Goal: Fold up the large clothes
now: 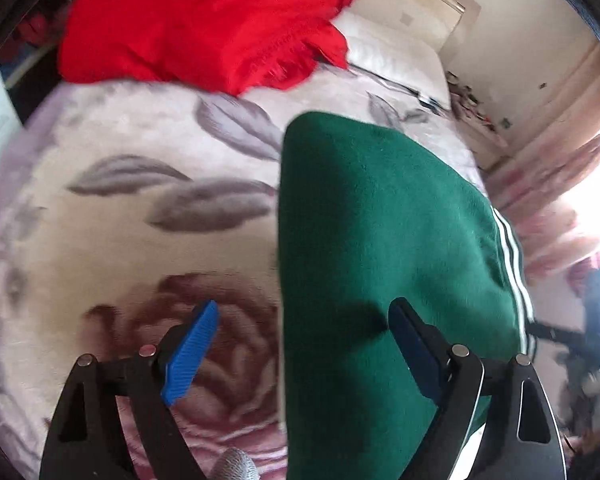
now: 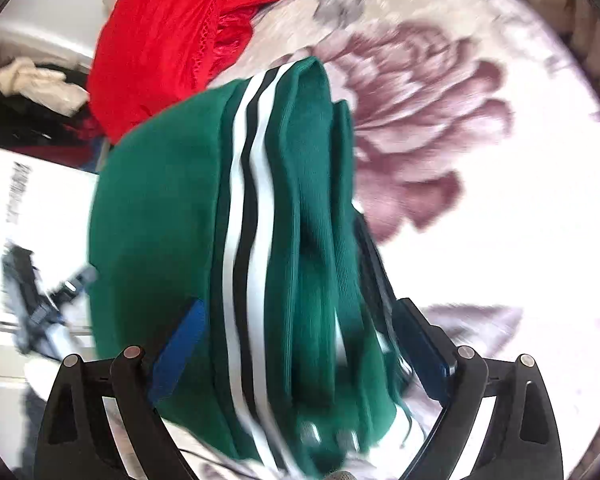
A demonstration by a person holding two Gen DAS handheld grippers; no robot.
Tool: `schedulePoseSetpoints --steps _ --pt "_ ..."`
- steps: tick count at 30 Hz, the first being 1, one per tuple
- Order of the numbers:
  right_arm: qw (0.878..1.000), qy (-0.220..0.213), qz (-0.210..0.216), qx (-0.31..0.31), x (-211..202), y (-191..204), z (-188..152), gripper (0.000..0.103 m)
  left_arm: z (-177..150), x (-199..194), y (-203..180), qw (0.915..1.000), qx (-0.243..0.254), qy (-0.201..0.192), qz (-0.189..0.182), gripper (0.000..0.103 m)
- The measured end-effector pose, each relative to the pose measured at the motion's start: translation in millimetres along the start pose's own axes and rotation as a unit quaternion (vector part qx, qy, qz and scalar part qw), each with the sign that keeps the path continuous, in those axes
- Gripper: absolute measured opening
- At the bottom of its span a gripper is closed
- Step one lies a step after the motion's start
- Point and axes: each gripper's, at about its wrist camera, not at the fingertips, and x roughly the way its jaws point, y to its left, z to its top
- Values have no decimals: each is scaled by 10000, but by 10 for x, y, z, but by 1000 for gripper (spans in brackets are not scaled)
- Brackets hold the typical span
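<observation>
Blue pads of the left gripper (image 1: 300, 344) stand spread wide at the near edge of the left wrist view, one pad over the bedspread (image 1: 132, 216), the other over the green garment (image 1: 380, 240); nothing is pinched between them. That garment is folded into a long bundle lying on the bed, its long axis running from the near edge away toward the far side, with white stripes (image 1: 514, 264) along its right edge. Beyond it, at the far left of the bed, a red garment (image 1: 204, 20) lies in a loose heap, well apart from the green one. A white pillow (image 1: 392, 52) sits at the far right.

From the right wrist view, the right gripper (image 2: 304, 344) is also spread, its pads either side of the green garment's (image 2: 156, 208) near end; whether they press the cloth cannot be told. Here the bundle points away and slightly right, white stripes (image 2: 256, 184) running along its length. The red garment (image 2: 160, 40) lies beyond on the flowered bedspread (image 2: 480, 200).
</observation>
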Motion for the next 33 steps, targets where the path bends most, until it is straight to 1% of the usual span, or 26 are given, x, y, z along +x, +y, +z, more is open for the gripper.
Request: schedulePoseSetpoints --steps 1,2,3,4,5,6,7,9,10,12,14,16,21,22,25,29,33 --pt "9998 -24 -203 -53 -67 43 -175 96 -62 -97 -43 9995 48 -110 296 91" --pt "9984 16 -549 -106 -72 78 -310 96 -105 -137 -69 9985 74 -155 512 96" --pt "9953 -13 -963 -134 -79 116 -477 96 -168 -211 -117 9975 111 -204 667 97" --pt "9918 -97 -1264 -180 -222 174 -692 96 -250 -301 -185 9955 157 -314 881 98" --pt "9869 -167 -1588 -249 -226 235 -863 97 -331 -389 -251 9937 204 -379 1037 98" --pt "9814 -259 -1875 -324 -195 303 -985 101 -411 -472 -331 9924 264 -415 1128 99" --pt "9780 -339 -2022 -385 -237 383 -1100 103 -493 -570 -415 9899 313 -471 1299 100" --pt "9700 -518 -2329 -460 -362 546 -1295 103 -622 -734 -557 9868 428 -511 1475 101" --pt "9670 -650 -2417 -472 -477 637 -1390 103 -697 -862 -635 9847 470 -553 1587 101" --pt "9611 -859 -2576 -507 -680 787 -1536 103 -809 -1097 -752 9843 510 -615 1571 101" --pt "9576 -1043 -2629 -549 -960 946 -1699 103 -862 -1289 -830 9843 527 -704 1533 101" --pt "9560 -1163 -2625 -607 -1386 1164 -1935 103 -898 -1506 -933 9838 552 -790 1512 101" --pt "9521 -1475 -2581 -720 -2051 1488 -2289 103 -1094 -2114 -1167 9828 645 -1024 1398 101" --pt "9513 -1561 -2549 -750 -2182 1554 -2370 103 -1146 -2263 -1223 9814 681 -1091 1423 101" --pt "9429 -1866 -2607 -899 -2646 1800 -2645 103 -1316 -2662 -1349 9798 673 -1245 1415 101" --pt "9356 -2182 -2593 -990 -3246 2050 -3065 103 -1547 -3103 -1469 9811 567 -1303 1314 101" --pt "9297 -2427 -2554 -1071 -3778 2245 -3484 103 -1759 -3531 -1594 9783 577 -1504 1301 101"
